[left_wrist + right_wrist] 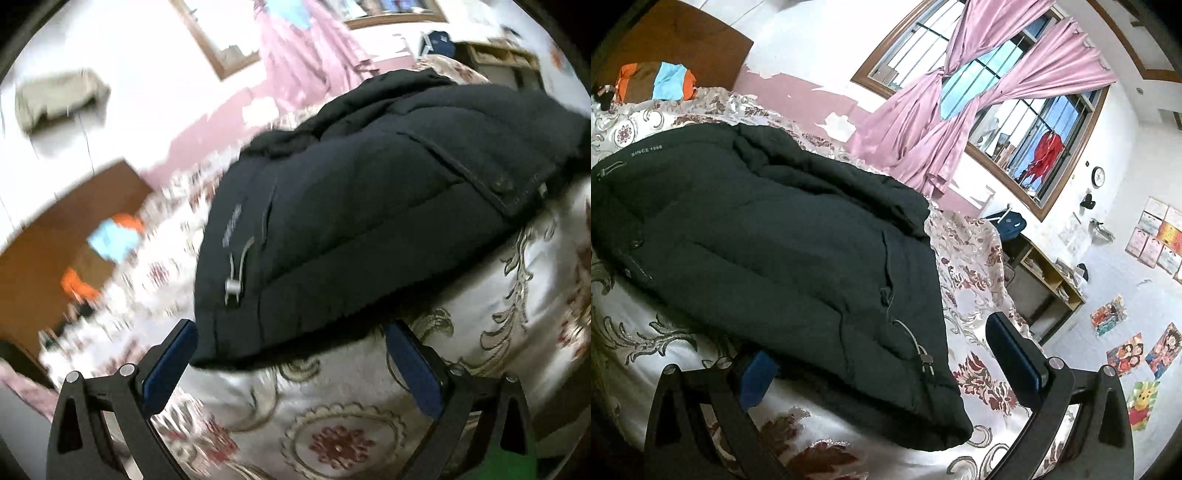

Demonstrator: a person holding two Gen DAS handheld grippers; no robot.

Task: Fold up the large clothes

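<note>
A large black padded jacket point(369, 221) lies on a bed with a floral cover point(332, 424). It also shows in the right wrist view point(757, 240). My left gripper point(291, 345) is open, its jaws wide apart on either side of the jacket's hem corner, not touching it as far as I can tell. A drawcord toggle point(232, 286) hangs near that hem. My right gripper point(882, 347) is open over the other hem corner; its left finger point(755, 376) is partly hidden behind the fabric. A toggle point(925, 360) lies between the jaws.
A wooden headboard point(683, 40) and a striped pillow point(653, 83) sit at the bed's far end. Pink curtains point(960, 110) hang at a barred window. A wooden desk point(1049, 280) stands past the bed's right edge.
</note>
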